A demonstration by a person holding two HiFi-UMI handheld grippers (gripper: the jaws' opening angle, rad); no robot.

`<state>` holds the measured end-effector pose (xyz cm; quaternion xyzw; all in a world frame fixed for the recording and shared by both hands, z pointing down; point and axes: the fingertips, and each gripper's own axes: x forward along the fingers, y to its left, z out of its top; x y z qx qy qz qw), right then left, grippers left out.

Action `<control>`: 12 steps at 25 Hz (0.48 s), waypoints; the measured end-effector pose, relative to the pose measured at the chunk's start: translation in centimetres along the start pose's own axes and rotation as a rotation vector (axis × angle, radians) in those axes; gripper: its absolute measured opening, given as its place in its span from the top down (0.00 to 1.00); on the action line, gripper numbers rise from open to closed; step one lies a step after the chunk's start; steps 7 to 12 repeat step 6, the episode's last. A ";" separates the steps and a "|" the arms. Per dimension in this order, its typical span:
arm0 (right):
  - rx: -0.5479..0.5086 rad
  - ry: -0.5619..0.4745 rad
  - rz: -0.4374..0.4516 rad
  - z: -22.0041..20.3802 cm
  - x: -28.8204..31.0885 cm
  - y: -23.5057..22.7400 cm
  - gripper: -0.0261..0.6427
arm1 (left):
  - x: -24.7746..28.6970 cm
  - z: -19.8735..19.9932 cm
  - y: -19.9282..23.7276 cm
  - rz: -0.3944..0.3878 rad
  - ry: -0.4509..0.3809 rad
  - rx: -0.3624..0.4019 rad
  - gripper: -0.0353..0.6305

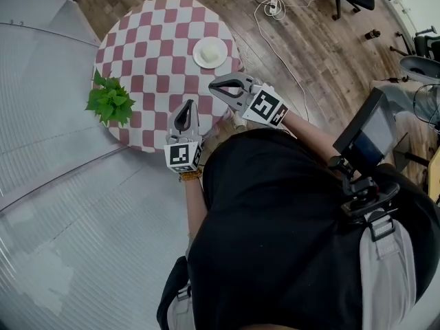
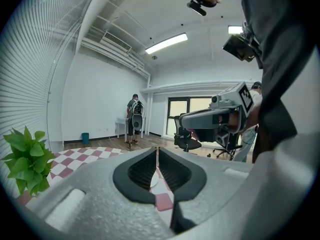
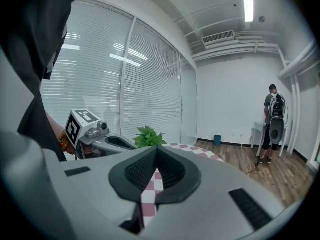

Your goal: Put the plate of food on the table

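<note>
Grey jaws pressed together on nothing, our left gripper [image 1: 184, 110] and right gripper [image 1: 216, 88] hover side by side at the near edge of the checked table [image 1: 148, 40]; we judge they are closed because there is nothing to carry. Beyond them the plate of food [image 1: 210, 51] already sits on the cloth toward the far side, well apart from both, with a green plant [image 1: 110, 100] at the left rim.

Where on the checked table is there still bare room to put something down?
The round table's red-and-white checked cloth is bare across its middle, between the green leafy plant at the left edge and the white plate of food far right. Crowded: the near edge, under the left gripper and right gripper.
</note>
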<state>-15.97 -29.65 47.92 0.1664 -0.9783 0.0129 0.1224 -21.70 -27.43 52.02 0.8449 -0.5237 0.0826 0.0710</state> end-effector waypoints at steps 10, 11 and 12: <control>0.016 0.020 0.009 -0.5 0.4 0.5 0.95 | -0.2 -1.3 0.3 -0.014 0.032 -0.007 0.91; 0.016 0.020 0.009 -0.5 0.4 0.5 0.95 | -0.2 -1.3 0.3 -0.014 0.032 -0.007 0.91; 0.016 0.020 0.009 -0.5 0.4 0.5 0.95 | -0.2 -1.3 0.3 -0.014 0.032 -0.007 0.91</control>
